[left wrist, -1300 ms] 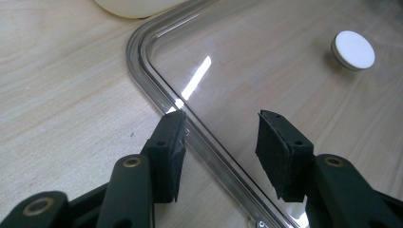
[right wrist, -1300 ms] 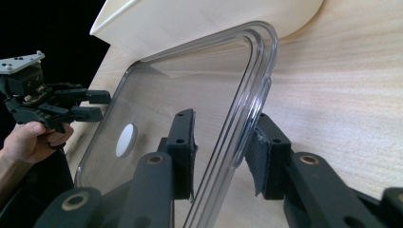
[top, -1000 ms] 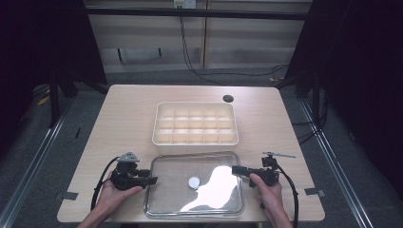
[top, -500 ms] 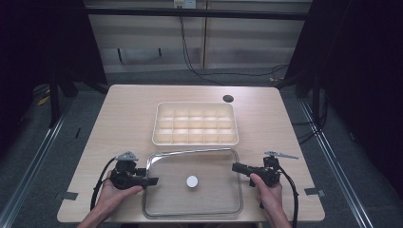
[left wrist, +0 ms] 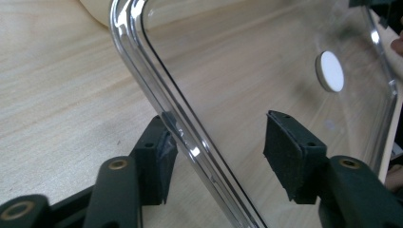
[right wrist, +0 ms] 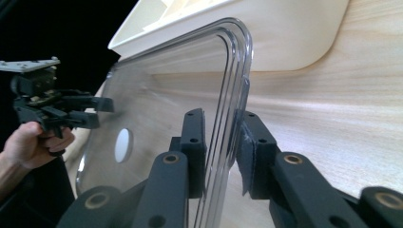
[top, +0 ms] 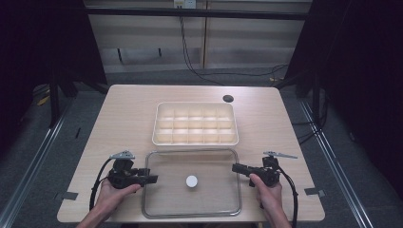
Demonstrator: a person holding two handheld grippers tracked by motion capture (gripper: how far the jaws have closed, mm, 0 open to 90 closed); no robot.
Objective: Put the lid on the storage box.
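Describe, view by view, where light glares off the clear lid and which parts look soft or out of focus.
High view: the clear lid shows little glare, and the dark surroundings swallow detail. Left gripper view: bright highlights run along the lid's rim; the white disc is slightly soft. Right gripper view: reflections streak the lid edge, and the cream tray behind blurs.

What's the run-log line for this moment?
left gripper: open, astride lid edge | right gripper: shut on lid edge | lid: on table, near side of tray

Left tool (top: pixel 151 179) agape — right tool (top: pixel 236 167) clamped
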